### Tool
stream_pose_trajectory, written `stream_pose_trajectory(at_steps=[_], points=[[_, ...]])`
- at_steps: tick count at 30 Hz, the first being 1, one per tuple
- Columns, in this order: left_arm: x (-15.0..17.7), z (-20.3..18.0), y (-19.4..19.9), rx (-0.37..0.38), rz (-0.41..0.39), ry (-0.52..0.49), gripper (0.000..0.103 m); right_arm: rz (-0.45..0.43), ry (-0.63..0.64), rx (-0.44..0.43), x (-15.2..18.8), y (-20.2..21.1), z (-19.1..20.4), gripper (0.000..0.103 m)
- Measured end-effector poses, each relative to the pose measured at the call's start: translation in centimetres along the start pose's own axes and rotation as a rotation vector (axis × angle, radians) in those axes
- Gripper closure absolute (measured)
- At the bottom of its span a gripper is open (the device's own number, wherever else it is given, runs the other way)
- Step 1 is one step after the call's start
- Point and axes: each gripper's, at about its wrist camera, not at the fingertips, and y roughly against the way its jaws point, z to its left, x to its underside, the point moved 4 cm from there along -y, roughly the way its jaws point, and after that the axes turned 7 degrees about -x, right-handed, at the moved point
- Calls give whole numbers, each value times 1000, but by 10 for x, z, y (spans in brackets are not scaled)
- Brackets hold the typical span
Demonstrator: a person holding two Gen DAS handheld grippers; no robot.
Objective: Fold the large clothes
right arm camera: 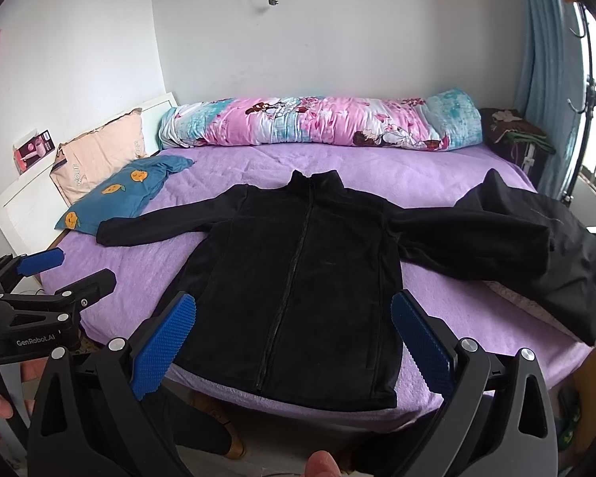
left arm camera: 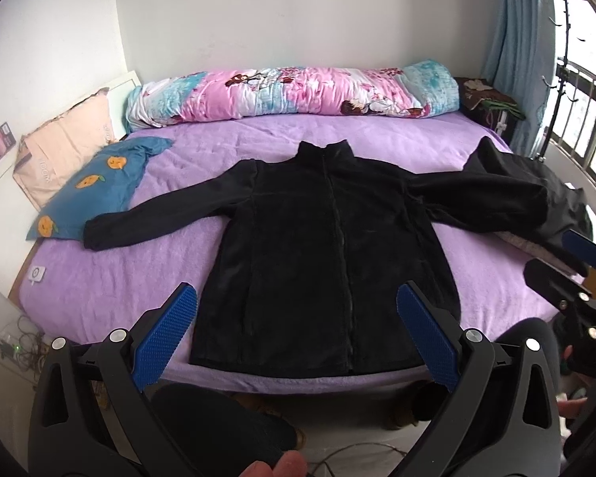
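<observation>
Purple bedding [left arm camera: 147, 278] filled the middle of both views, with a black fleece jacket [left arm camera: 322, 246] spread flat on it, front up, sleeves out to either side. Low in the frame, the left gripper [left arm camera: 297, 328] hung released just short of the hem, touching nothing. The right gripper [right arm camera: 294, 336] was likewise spread wide above the jacket's lower edge.

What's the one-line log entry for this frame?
stage: pre-fold | jacket: flat on bed, zipped, sleeves spread | left tool: open, empty, above hem | right tool: open, empty | contact: none
</observation>
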Motion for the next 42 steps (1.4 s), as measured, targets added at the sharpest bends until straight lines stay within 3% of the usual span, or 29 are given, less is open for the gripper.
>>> stream_pose_trajectory(at_steps=[8,17,42], points=[[1,11,-2,-28,17,40,5,1,-15,-6,1,-1,-2,6],[-3,18,1,30,26,124,5,-6,-32,-1,2,0,-6,6],[0,9,4,16,9,88,5,14,-39,40,4,-1,-10,6]])
